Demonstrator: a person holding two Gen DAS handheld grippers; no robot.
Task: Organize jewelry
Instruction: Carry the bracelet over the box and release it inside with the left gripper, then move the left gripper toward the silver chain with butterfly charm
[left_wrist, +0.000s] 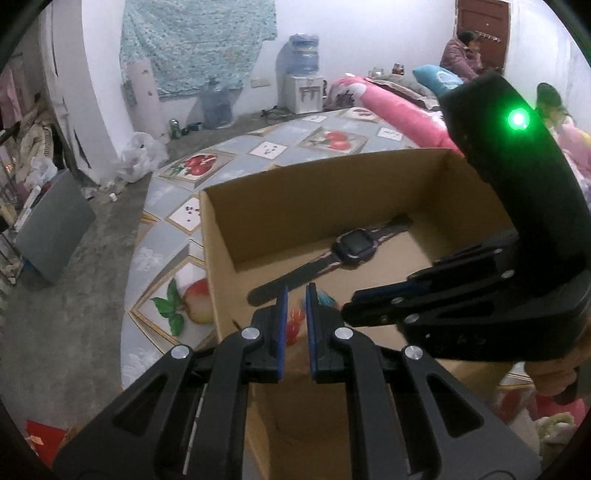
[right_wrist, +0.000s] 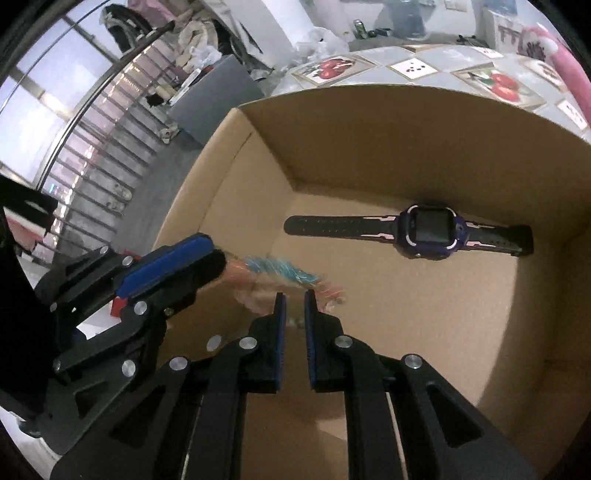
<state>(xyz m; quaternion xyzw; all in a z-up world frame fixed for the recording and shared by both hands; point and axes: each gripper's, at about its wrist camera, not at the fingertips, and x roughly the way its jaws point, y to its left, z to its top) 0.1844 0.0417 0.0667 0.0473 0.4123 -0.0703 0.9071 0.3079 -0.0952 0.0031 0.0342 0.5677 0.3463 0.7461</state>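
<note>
An open cardboard box (left_wrist: 295, 206) (right_wrist: 369, 129) stands on the table, and a dark smartwatch (left_wrist: 354, 245) (right_wrist: 430, 230) lies flat on its floor. A blurred braided bracelet (right_wrist: 280, 273) in teal and orange-red hangs over the box's near side. My left gripper (left_wrist: 295, 295) (right_wrist: 218, 256) is shut on its orange end (left_wrist: 293, 321). My right gripper (right_wrist: 294, 295) (left_wrist: 345, 308) comes in from the right, its narrow jaws closed on the teal end (left_wrist: 325, 298). The two tips are close together above the box floor.
The round table (left_wrist: 166, 236) has a fruit-patterned cover. Pink bedding (left_wrist: 399, 107) lies beyond it, where a person (left_wrist: 463, 51) sits. A water dispenser (left_wrist: 303, 88) stands by the far wall. A grey panel (left_wrist: 55, 229) and bags clutter the floor on the left.
</note>
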